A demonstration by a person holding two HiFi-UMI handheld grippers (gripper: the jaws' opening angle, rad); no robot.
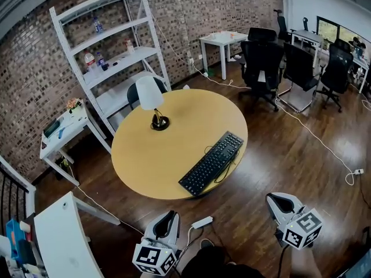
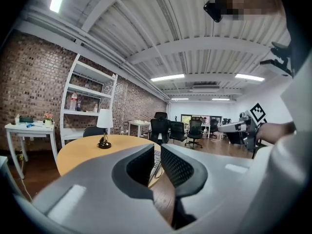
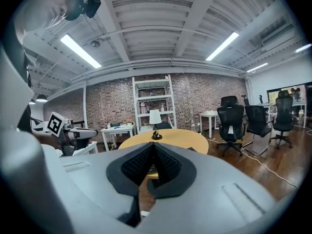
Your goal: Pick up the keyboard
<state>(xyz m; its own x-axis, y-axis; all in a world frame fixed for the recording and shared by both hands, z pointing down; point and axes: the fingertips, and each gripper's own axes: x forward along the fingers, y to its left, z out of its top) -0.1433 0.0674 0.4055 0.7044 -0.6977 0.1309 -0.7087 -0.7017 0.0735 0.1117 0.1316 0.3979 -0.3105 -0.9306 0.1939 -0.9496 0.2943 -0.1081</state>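
A black keyboard [image 1: 211, 163] lies slanted on the near right part of the round wooden table [image 1: 151, 161], its cable looped beside it. Both grippers hang over the floor in front of the table, well short of the keyboard. My left gripper [image 1: 170, 214] points at the table's near edge; in the left gripper view [image 2: 157, 150] a slim gap shows between its pads, nothing is held, and a strip of the keyboard [image 2: 156, 161] shows through the gap. My right gripper [image 1: 277, 198] is further right; in the right gripper view [image 3: 153, 146] its pads meet, empty.
A white desk lamp [image 1: 152, 100] stands on the table's far side. A white ladder shelf [image 1: 116, 57] and a small white side table [image 1: 61, 135] line the brick wall. Black office chairs [image 1: 264, 62] stand at the back right. A white power adapter [image 1: 202, 222] lies on the floor.
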